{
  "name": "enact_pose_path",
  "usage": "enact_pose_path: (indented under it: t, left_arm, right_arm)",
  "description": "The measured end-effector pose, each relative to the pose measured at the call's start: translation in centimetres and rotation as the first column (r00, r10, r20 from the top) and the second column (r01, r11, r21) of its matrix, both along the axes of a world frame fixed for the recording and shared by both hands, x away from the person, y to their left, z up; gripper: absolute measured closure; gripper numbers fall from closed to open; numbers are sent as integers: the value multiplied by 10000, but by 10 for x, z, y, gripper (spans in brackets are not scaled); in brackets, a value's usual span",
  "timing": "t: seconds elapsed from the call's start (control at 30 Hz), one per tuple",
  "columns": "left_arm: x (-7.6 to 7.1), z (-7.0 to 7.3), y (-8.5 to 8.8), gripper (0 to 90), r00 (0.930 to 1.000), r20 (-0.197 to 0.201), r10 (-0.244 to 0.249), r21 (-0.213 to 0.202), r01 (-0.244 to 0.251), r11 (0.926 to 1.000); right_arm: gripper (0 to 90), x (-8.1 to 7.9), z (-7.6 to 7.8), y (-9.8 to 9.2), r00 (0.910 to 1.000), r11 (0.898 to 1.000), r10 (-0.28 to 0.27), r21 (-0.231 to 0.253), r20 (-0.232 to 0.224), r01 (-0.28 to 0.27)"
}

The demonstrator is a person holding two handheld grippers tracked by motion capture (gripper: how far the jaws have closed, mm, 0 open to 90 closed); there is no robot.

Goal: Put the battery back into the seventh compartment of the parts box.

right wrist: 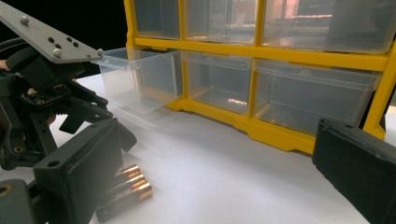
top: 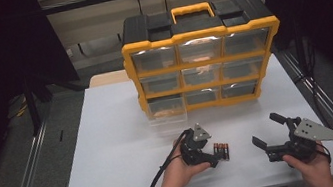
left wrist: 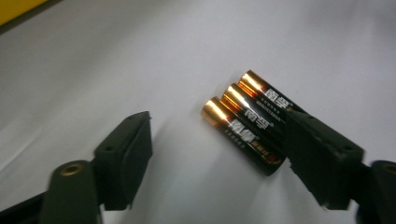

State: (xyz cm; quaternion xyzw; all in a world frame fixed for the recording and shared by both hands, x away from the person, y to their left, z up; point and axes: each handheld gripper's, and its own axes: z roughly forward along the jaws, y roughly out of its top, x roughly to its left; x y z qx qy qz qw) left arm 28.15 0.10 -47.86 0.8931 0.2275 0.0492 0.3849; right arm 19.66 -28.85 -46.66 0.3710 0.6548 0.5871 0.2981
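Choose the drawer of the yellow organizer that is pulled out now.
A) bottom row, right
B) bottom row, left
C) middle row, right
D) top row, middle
B: in the high view the bottom-left drawer juts forward from the organizer, while the others sit flush with its frame.

Three batteries (top: 221, 151) lie side by side on the desk (top: 112, 147), just right of the left tool (top: 214, 159) and well left of the right tool (top: 267, 130). Beyond both tools stands the drawer organizer (top: 202, 57), its bottom-left drawer (top: 166, 111) pulled out.
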Motion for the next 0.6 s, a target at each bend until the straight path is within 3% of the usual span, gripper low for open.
enact_pose_path:
  t: [0.03, 0.13, 0.17, 0.23, 0.27, 0.33, 0.37, 0.4, 0.47, 0.53, 0.57, 0.6]
  left_arm:
    - [1, 1, 1, 353, 10000, 51, -41, 73, 41, 10000]
    - [1, 4, 5, 402, 9999, 90, 130, 352, -133, 9993]
    - [3, 6, 8, 435, 9999, -62, -82, 553, 85, 9984]
    - [2, 5, 10, 522, 9999, 39, 132, 664, -134, 9977]
    - [3, 7, 12, 560, 9999, -91, 69, 1021, -59, 9948]
    - [3, 5, 13, 583, 9990, -153, 423, 726, -410, 9965]
    - [4, 7, 14, 615, 9989, -249, 399, 894, -376, 9953]
    - [3, 7, 14, 690, 9980, -272, 567, 798, -543, 9953]
    - [3, 8, 15, 730, 9963, -384, 767, 930, -729, 9930]
    - [5, 9, 17, 772, 9953, -672, 693, 1037, -622, 9927]
    - [5, 9, 17, 773, 9938, -770, 800, 818, -737, 9939]
    - [7, 10, 18, 773, 9947, -808, 636, 1002, -554, 9934]
  right_arm:
    - [13, 0, 0, 0, 10000, 10000, 14, 17, 3, -14]
    - [13, 0, 0, 0, 10000, 10000, 4, 14, 9, -4]
    - [13, 0, 0, 0, 10000, 10000, 6, 18, -1, -6]
    - [13, 0, 0, 0, 10000, 10000, -1, 20, -12, 1]
    - [14, 0, 0, 0, 10000, 10000, 4, 13, 6, -4]
    - [14, 0, 0, 0, 10000, 10000, 11, 8, 18, -11]
    - [15, 0, 0, 0, 10000, 10000, -21, 19, 18, 21]
    - [15, 0, 0, 0, 10000, 10000, 6, -40, -3, -6]
    - [15, 0, 0, 0, 10000, 10000, 8, -26, -2, -8]
    - [15, 0, 0, 0, 10000, 10000, -7, 39, -7, 7]
    - [15, 0, 0, -1, 10000, 10000, 12, -7, -9, -12]
    - [15, 0, 0, -1, 10000, 10000, 17, 1, -3, -17]
